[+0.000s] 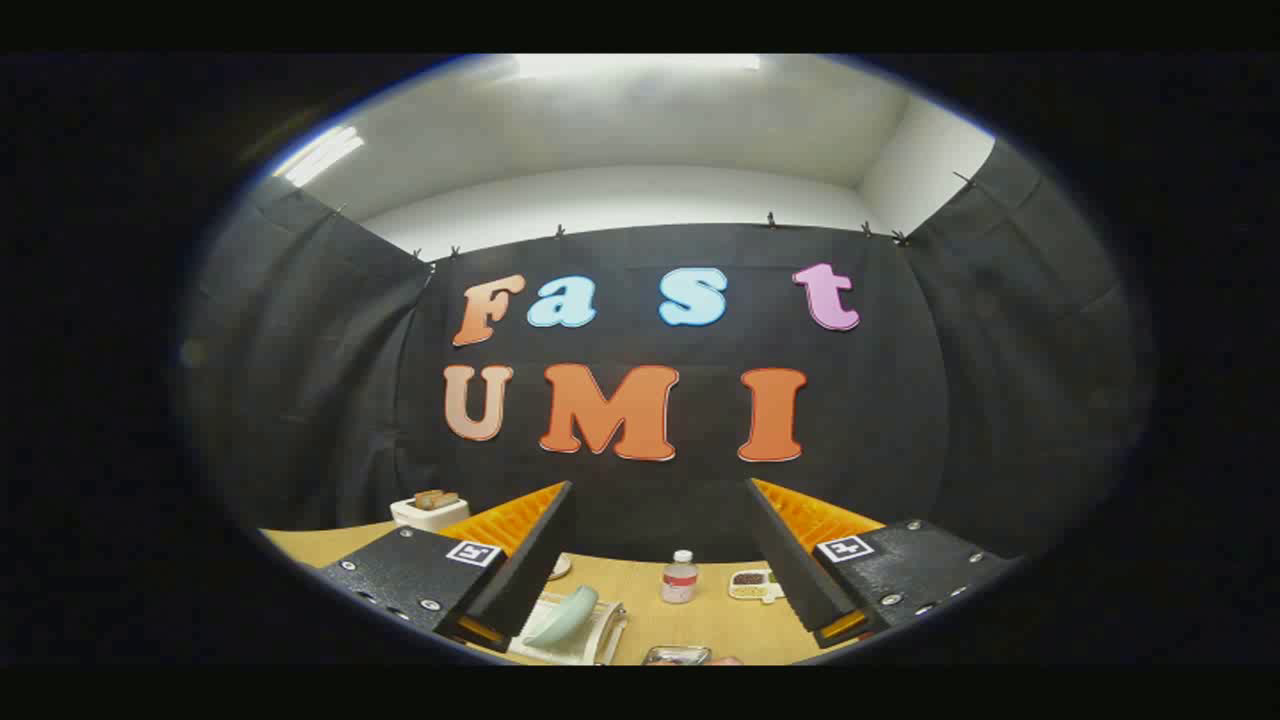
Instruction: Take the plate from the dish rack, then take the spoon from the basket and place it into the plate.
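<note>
The gripper (pixel 655 580) is held high, fingers wide apart and empty. The plate (pixel 563 615) stands in the dish rack (pixel 590 640) below; lowering toward it is likely needed first.

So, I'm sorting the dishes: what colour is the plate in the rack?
Pale mint green, clearest in the gripper view.

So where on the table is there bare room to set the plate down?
Bare tabletop lies between the dish rack holding the plate and the bottle. It is crowded beyond, around the bottle and small dish. The open gripper hovers above, holding nothing.
</note>
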Motion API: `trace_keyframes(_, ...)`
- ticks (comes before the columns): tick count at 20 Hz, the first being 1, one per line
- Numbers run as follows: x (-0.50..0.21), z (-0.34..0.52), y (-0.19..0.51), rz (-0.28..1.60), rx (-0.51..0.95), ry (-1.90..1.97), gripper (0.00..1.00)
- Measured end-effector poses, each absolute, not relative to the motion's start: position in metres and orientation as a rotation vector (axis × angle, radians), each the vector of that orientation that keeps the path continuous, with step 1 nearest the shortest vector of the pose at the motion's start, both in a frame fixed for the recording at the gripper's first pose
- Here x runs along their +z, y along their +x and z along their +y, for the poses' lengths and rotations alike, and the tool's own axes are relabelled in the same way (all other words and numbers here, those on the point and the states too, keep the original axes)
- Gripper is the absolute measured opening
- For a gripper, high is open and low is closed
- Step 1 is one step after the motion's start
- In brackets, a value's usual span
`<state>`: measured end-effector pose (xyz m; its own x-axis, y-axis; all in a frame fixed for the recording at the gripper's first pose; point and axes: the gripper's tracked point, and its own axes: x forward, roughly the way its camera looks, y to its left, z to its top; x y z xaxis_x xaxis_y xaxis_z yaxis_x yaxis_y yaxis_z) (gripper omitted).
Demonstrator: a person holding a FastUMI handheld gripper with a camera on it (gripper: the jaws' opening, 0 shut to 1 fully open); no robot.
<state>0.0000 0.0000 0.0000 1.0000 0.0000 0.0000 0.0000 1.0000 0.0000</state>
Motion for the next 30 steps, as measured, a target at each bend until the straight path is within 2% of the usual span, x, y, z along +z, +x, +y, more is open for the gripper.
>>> trace_keyframes(21,-0.004,0.003,-0.005,0.100,-0.006,0.004,0.99)
trace_keyframes(26,-0.042,0.017,0.004,0.241,0.038,0.023,0.99)
trace_keyframes(30,-0.089,0.034,0.016,0.436,0.088,0.075,0.99)
